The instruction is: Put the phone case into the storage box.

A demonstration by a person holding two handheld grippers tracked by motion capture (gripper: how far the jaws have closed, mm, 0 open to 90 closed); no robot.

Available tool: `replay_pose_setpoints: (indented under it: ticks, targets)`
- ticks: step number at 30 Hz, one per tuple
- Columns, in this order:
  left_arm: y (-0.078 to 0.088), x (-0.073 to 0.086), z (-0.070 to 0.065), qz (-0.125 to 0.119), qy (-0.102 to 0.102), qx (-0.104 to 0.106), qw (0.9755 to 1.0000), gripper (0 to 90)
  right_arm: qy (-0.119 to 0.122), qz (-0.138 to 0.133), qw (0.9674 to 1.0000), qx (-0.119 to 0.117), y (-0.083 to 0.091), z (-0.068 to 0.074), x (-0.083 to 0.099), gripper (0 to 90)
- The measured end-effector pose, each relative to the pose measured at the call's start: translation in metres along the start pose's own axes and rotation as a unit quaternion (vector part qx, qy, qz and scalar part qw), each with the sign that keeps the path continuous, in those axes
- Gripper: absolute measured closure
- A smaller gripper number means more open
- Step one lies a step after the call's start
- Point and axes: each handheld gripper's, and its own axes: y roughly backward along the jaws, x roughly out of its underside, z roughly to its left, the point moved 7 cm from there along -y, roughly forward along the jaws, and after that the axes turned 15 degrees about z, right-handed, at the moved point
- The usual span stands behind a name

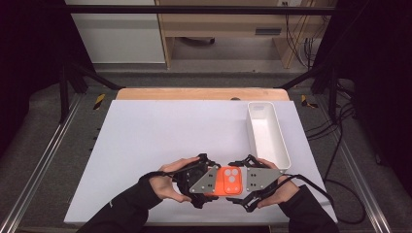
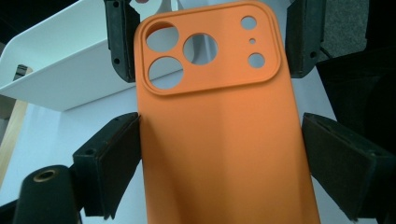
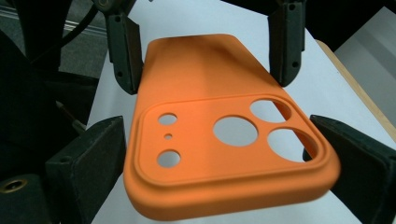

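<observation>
My left gripper point(image 1: 206, 179) grips the plain end of an orange phone case point(image 1: 229, 181), one jaw on each long edge; in the left gripper view the left pad meets the case edge point(image 2: 219, 140), while the right pad's contact is hard to confirm. My right gripper point(image 1: 250, 178) faces it from 3 o'clock, its jaws bracketing the camera-cutout end point(image 3: 224, 140). The right pad appears to touch the corner; the left pad stands just beside the edge, and I cannot tell whether it presses. The case sits between both grippers at 6 o'clock on the white table point(image 1: 160, 141), held clear of the surface. A white rectangular bin point(image 1: 267, 131) stands at 2 o'clock, near the right hand point(image 1: 274, 191).
</observation>
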Motion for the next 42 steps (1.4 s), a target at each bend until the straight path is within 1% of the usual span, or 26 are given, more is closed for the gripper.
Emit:
replay_pose_setpoints:
  ticks: [4,8,15,21,24,29,32,35,42]
  targets:
    - [-0.0011,-0.0001,-0.0014,0.000,-0.002,0.003,1.0000,13.4,0.004,-0.008,1.0000,-0.002,-0.0011,0.0005,-0.0011,8.5]
    - [-0.0015,-0.0007,-0.0026,-0.002,-0.005,0.006,1.0000,13.5,0.014,-0.013,0.9998,-0.001,-0.0021,0.0010,-0.0013,10.5]
    - [-0.0027,-0.0009,-0.0055,-0.002,-0.009,0.013,0.9999,13.5,0.026,-0.019,0.9994,-0.012,-0.0031,0.0056,-0.0016,14.0]
    - [-0.0019,-0.0003,-0.0056,-0.005,-0.007,0.015,0.9998,13.6,0.025,-0.026,0.9992,-0.016,-0.0026,0.0054,-0.0025,14.6]
    - [-0.0019,-0.0002,-0.0061,-0.006,-0.006,0.016,0.9998,13.6,0.022,-0.029,0.9991,-0.023,-0.0020,0.0055,-0.0029,14.9]
    - [-0.0031,0.0001,-0.0069,-0.004,-0.006,0.016,0.9998,13.7,0.016,-0.027,0.9990,-0.031,-0.0021,0.0057,-0.0028,15.0]
    - [-0.0038,0.0004,-0.0067,-0.003,-0.007,0.016,0.9998,13.7,0.017,-0.024,0.9991,-0.031,-0.0025,0.0058,-0.0024,15.3]
    - [-0.0042,0.0004,-0.0068,-0.006,-0.004,0.019,0.9998,13.8,0.017,-0.025,0.9991,-0.030,-0.0023,0.0054,-0.0026,15.6]
    - [-0.0039,0.0003,-0.0073,-0.008,0.001,0.025,0.9997,13.8,0.013,-0.025,0.9989,-0.037,-0.0016,0.0058,-0.0026,16.2]
